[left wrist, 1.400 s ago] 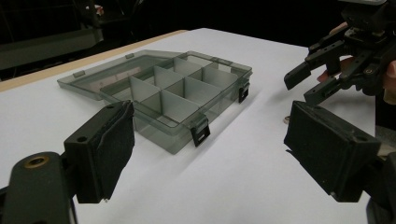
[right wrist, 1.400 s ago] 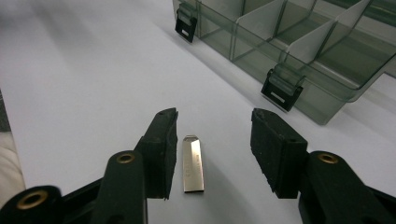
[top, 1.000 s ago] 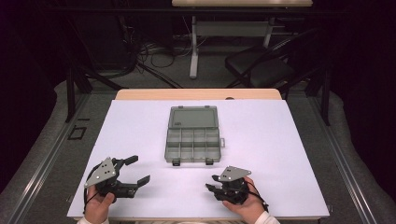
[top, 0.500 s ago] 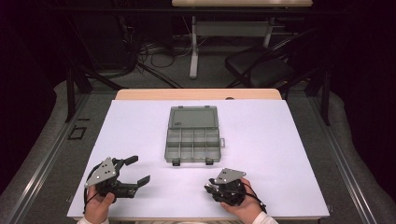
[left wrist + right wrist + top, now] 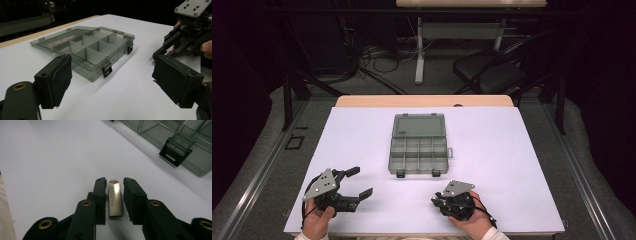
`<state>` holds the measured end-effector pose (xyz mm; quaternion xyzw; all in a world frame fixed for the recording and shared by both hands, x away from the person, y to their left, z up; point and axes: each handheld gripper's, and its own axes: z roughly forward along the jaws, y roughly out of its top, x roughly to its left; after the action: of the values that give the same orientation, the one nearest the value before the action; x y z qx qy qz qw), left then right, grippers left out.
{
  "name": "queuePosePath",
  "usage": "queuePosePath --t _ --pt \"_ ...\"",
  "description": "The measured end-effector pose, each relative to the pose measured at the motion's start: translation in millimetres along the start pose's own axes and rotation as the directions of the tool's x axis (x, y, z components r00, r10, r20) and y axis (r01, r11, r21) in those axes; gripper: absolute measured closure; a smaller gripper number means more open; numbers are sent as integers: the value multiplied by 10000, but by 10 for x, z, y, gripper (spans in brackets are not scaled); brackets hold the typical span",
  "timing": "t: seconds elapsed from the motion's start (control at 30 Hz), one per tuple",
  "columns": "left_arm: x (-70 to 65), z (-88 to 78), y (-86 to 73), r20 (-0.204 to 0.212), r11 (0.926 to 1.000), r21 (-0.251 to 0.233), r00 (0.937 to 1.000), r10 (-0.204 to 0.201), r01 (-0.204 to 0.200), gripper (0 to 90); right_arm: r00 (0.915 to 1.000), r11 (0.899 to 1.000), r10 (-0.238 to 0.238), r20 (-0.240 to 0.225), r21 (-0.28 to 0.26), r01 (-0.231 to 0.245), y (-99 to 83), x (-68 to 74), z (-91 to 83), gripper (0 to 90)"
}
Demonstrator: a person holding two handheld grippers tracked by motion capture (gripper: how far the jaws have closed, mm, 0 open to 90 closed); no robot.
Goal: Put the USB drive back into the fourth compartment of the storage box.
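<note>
The right gripper (image 5: 113, 195), low over the white table (image 5: 362, 135) in a person's right hand (image 5: 474, 225), has its jaws just closing around one silver USB stick (image 5: 115, 199). The stick lies flat between the two pads, the left pad touching it or nearly so and a thin gap on the other side. Ahead and to its right sits one grey compartment box (image 5: 418, 150), lid folded open and two black latches facing the grippers. Well apart, the left gripper (image 5: 357, 182) rests level in the left hand (image 5: 317, 222), jaws spread wide with nothing between them, pointing toward the box.
</note>
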<state>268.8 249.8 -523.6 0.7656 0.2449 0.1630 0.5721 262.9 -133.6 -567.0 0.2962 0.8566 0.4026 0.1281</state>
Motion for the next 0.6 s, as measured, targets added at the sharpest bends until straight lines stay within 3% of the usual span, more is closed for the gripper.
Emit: queuePosePath --t 0.6 --pt "6 -1 -2 3 10000 -45 10000 -61 61 158 10000 10000 -11 -32 14 11 -6 -1 -3 791"
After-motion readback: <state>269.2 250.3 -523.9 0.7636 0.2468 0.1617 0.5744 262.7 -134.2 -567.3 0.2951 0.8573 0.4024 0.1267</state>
